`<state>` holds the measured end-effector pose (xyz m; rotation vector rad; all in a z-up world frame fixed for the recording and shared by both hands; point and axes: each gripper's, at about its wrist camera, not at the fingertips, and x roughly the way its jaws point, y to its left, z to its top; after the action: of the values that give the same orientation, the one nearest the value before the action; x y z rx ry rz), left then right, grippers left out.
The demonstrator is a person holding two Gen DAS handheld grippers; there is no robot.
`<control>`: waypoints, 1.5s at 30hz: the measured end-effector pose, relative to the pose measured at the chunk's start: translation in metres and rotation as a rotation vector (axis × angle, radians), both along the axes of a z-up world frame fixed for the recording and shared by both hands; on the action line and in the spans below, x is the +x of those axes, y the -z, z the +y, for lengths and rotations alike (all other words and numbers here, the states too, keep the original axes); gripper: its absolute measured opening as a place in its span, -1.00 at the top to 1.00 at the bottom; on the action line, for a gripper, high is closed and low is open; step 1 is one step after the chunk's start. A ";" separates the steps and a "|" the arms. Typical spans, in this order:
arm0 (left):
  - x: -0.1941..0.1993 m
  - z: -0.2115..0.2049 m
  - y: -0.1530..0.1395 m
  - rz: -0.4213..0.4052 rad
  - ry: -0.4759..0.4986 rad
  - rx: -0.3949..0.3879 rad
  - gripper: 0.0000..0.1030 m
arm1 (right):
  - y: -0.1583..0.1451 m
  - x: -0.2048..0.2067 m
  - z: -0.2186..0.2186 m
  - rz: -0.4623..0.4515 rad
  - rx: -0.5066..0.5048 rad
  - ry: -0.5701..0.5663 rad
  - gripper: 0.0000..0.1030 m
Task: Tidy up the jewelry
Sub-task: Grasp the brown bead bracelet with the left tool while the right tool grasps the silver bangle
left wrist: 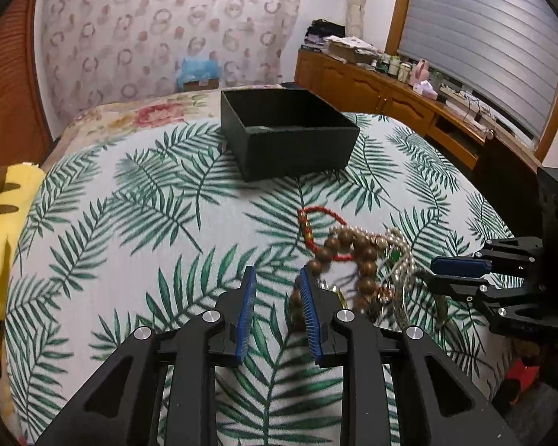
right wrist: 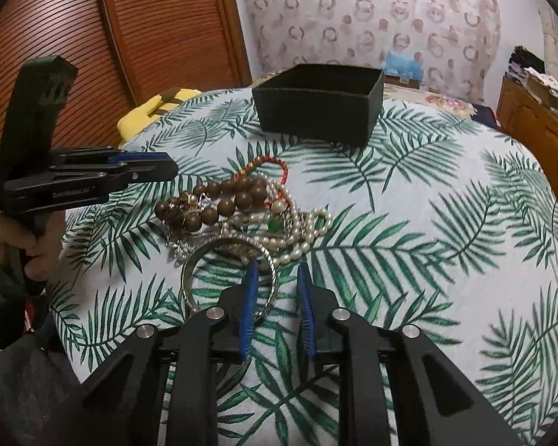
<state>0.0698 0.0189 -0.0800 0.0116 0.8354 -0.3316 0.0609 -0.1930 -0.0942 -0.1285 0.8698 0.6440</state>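
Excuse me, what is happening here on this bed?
A person holds two grippers over a tangled jewelry pile on the leaf-print cover. The left gripper and right gripper both hold nothing, jaws slightly apart. The right one hovers at a silver bangle. The black box waits behind.

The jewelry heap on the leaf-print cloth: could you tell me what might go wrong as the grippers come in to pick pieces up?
1. The wooden bead bracelet, pearl strand and red cord lie tangled, so lifting one may drag the others along.
2. The right gripper has one fingertip over the silver bangle, whose thin rim could slip out.
3. The black box sits apart, beyond the heap; a dangling piece could drop on the way.
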 end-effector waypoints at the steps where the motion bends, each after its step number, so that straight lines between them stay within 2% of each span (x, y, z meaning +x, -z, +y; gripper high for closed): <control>1: -0.001 0.000 0.002 0.006 0.000 -0.002 0.56 | 0.003 -0.001 0.000 0.009 -0.001 0.004 0.63; 3: -0.001 -0.001 0.005 0.022 0.000 -0.006 0.56 | 0.004 -0.004 0.001 0.005 -0.004 0.004 0.74; 10: 0.002 -0.005 0.011 0.055 0.001 -0.019 0.56 | 0.005 -0.009 0.000 -0.015 0.006 -0.005 0.78; 19: 0.028 -0.017 0.017 0.104 0.058 0.044 0.56 | 0.004 -0.009 0.000 -0.024 0.011 -0.001 0.80; 25: 0.036 -0.023 0.018 0.110 0.088 0.099 0.56 | 0.004 -0.009 -0.002 -0.023 0.014 0.003 0.80; 27: 0.035 -0.024 0.018 0.111 0.097 0.096 0.76 | 0.004 -0.009 -0.001 -0.023 0.014 0.001 0.80; 31: 0.028 -0.020 0.010 0.067 0.069 0.078 0.76 | 0.005 -0.008 -0.002 -0.018 0.014 0.002 0.80; 39: -0.001 -0.015 -0.039 -0.091 0.026 0.020 0.76 | 0.006 -0.007 -0.001 -0.013 0.013 0.003 0.80; 45: -0.012 -0.015 -0.054 -0.135 0.016 0.002 0.76 | 0.007 -0.006 -0.001 -0.005 0.016 0.009 0.80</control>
<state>0.0582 0.0038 -0.0263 0.0425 0.7021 -0.3413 0.0551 -0.1944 -0.1009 -0.1120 0.8594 0.6421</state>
